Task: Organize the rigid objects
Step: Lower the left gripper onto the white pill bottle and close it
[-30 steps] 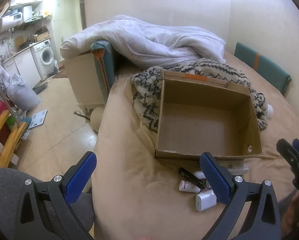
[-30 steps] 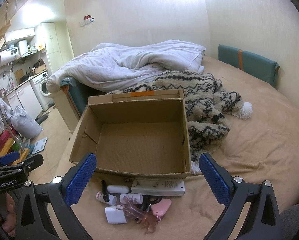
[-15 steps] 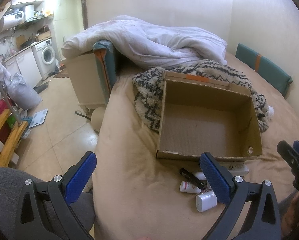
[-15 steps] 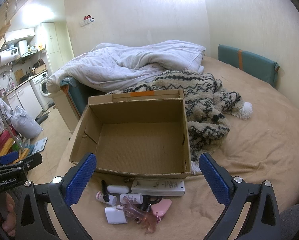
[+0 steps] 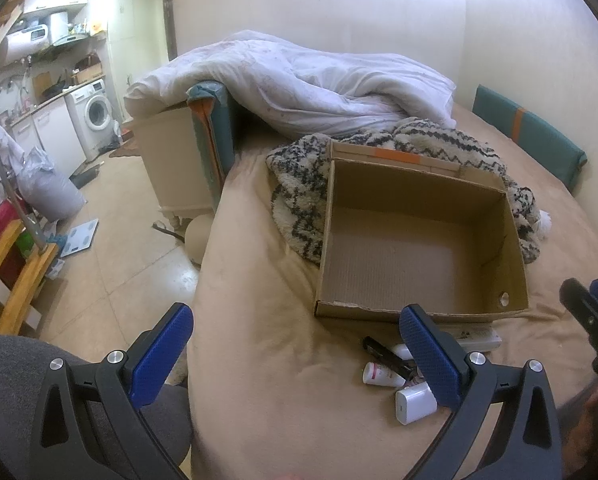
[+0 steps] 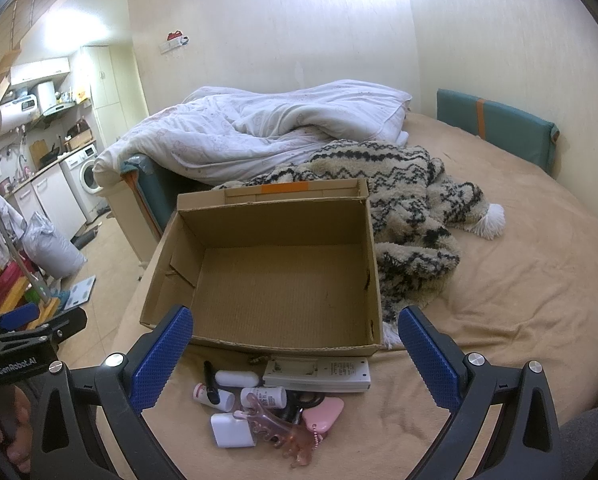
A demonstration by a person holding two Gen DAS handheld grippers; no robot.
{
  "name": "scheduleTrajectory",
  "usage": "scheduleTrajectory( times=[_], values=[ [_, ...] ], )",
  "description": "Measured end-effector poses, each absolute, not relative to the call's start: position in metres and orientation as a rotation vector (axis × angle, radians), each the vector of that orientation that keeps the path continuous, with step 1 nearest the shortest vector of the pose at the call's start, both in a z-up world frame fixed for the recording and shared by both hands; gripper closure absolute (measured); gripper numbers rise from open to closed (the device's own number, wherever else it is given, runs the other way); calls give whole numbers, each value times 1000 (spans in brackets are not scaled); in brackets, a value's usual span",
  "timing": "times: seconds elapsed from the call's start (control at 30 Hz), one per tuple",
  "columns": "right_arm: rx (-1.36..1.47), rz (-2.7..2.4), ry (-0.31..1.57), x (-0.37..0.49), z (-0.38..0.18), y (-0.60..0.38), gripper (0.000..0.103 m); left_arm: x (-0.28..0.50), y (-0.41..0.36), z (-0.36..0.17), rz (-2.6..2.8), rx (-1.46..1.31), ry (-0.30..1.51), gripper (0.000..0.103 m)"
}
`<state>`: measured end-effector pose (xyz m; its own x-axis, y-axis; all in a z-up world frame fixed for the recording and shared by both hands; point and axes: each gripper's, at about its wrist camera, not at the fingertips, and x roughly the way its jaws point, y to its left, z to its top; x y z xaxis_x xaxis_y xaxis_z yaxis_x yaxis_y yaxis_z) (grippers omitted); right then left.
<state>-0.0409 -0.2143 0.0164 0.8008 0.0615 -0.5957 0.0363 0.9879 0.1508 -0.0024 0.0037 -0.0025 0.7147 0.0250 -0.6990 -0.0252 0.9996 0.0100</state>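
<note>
An open, empty cardboard box [image 6: 275,280] sits on the tan bed; it also shows in the left wrist view [image 5: 415,248]. In front of it lies a small pile: a white remote [image 6: 317,374], a white charger block [image 6: 231,430], small white bottles [image 6: 265,396], a black pen [image 6: 210,382], a pink hair claw [image 6: 283,434] and a pink heart-shaped case [image 6: 323,410]. My right gripper [image 6: 295,356] is open and empty just above the pile. My left gripper [image 5: 297,348] is open and empty, left of the pile [image 5: 399,372], above the bed edge.
A black-and-cream knit blanket [image 6: 411,204] lies behind and right of the box, a white duvet [image 6: 267,132] beyond it. A green cushion [image 6: 495,128] leans on the far wall. The bed edge [image 5: 203,280] drops to tiled floor on the left.
The left wrist view has shifted slightly, so the box and pile sit a little further right and lower. The right gripper has hardly moved. Both stay open.
</note>
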Motion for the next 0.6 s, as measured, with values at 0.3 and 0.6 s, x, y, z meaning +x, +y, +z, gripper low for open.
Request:
scheduleTrajectory(
  times=[0.3,0.6],
  values=[
    [297,-7,704,-33,11,-236,0,2,9,-6,40,-26,811,0],
    [435,-33,784,-25,-9,-263,0,37,-12,-70,-68,9,1196,0]
  ],
)
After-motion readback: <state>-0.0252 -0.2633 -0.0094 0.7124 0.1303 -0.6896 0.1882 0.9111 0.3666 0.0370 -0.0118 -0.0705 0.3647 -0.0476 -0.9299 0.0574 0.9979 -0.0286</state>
